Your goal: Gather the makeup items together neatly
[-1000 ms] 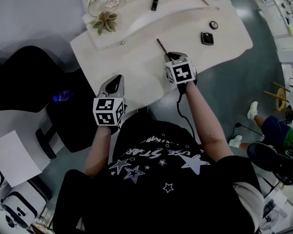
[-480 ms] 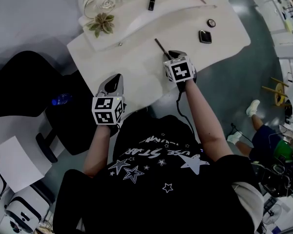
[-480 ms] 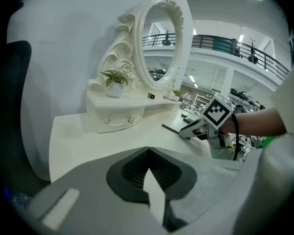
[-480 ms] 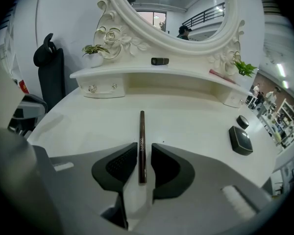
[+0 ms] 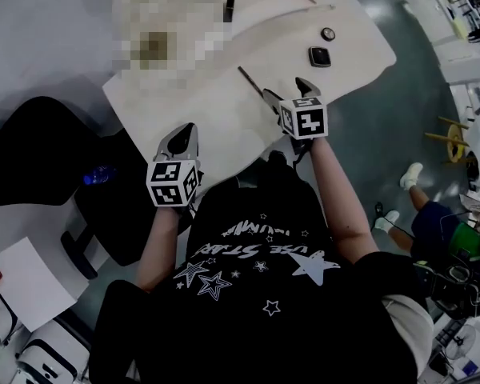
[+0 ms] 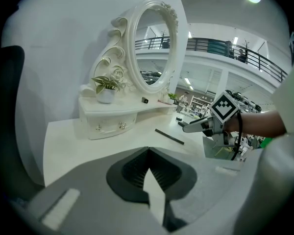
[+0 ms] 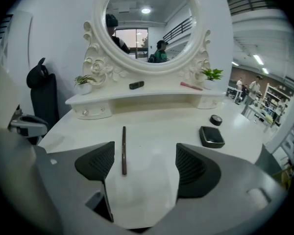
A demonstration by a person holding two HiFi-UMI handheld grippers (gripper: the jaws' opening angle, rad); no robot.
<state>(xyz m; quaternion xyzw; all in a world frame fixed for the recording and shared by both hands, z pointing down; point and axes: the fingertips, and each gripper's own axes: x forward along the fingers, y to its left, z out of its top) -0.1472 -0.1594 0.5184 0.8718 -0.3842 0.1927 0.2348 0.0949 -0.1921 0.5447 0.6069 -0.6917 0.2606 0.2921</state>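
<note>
Right gripper (image 7: 142, 163): jaws have just been opening and are now spread wide, with nothing clamped. The pencil (image 7: 123, 150) is seen lying flat on the table (image 7: 157, 119), in the gap close by the left-hand pad. It is pressed by neither pad.

Left gripper (image 6: 148, 153): jaws fully together, nothing held. It is parked over the table's near edge, well apart from every item.

Items are not yet gathered:
- The compact (image 7: 211, 135) and round pot (image 7: 215, 120) sit near each other on the right of the table, well apart from the pencil.
- A dark tube (image 7: 136, 85) and a pink stick (image 7: 191, 86) are up on the shelf (image 7: 152, 96) under the mirror (image 7: 146, 23).

Risks, as judged:
- The pencil is round and loose. If the left-hand pad is dragged past it, it will likely be rolled or spun out of line.
- The compact is low and glossy. With a shallow, angled grip it could be squirted out or shoved towards the right edge, which is not far off. The same goes for the pot.
- The shelf items must be reached over the pencil, so it could be clipped by the forearm.
- The tube may be rolled off the shelf lip if nudged rather than pinched.
- The gathering spot can't be told. If the pencil's place isn't it, a second move will be needed.
</note>
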